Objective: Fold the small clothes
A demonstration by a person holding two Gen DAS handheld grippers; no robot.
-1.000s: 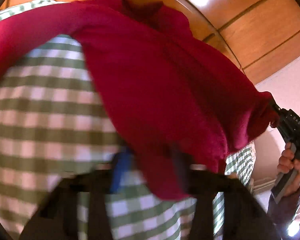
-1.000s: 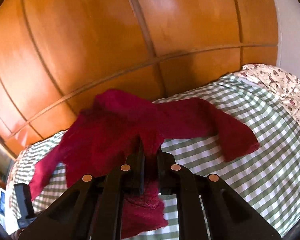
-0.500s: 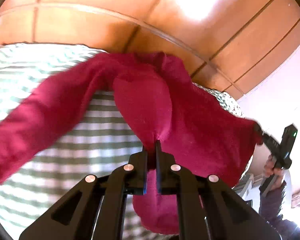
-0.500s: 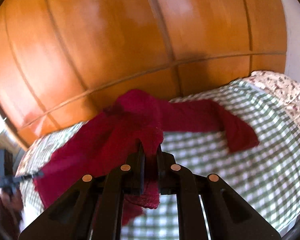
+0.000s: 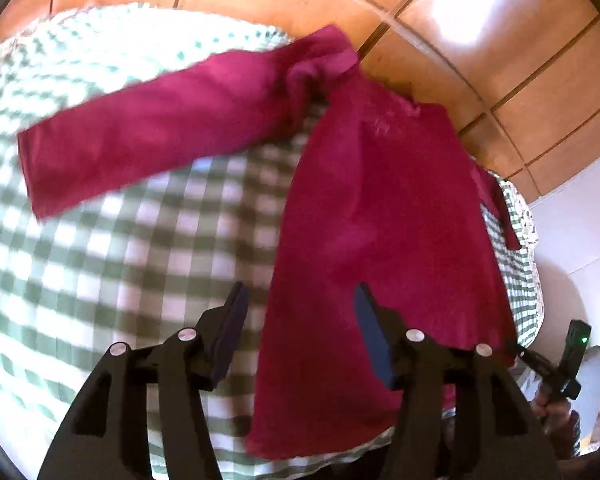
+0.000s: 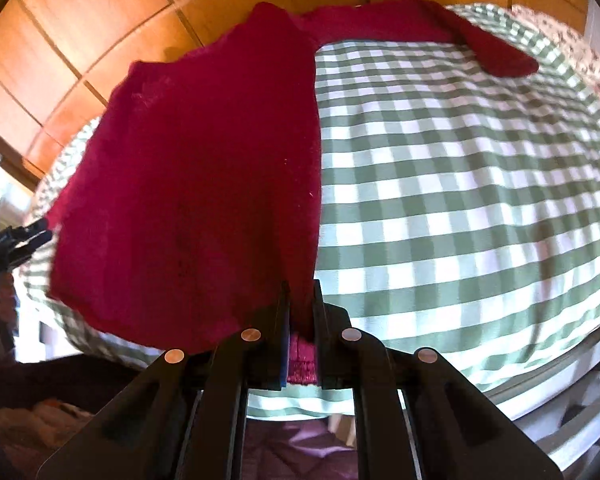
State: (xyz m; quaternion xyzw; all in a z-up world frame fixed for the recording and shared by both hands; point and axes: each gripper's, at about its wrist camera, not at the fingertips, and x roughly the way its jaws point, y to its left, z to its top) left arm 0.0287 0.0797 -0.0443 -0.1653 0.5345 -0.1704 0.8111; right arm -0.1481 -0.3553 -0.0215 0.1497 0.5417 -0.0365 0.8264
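Red sweater (image 5: 380, 240) lies spread on the bed (image 5: 120, 260), over a green-and-white checked cover. Body runs along the side of the bed near the wooden wardrobe (image 5: 520, 80); one sleeve stretches out flat across the checks, away from the body.

Left gripper (image 5: 300, 312): jaws opening. The hem edge of the sweater sits in the gap between them, but the blue pads are clear of the fabric on both sides, so no grip. View is motion-blurred.

Right gripper (image 6: 301, 304): jaws clamped on the sweater's ribbed hem corner, fabric bunched between the pads and poking out below them. From that view the sweater (image 6: 204, 168) fans out from the grip toward the wardrobe (image 6: 100, 20), and the far sleeve reaches across the top of the bed (image 6: 460, 200) toward a floral pillow at the right edge.

Left gripper (image 6: 24, 236) shows at the opposite hem corner in the right wrist view; right one (image 5: 536, 360) likewise in the left wrist view, a hand on its handle.
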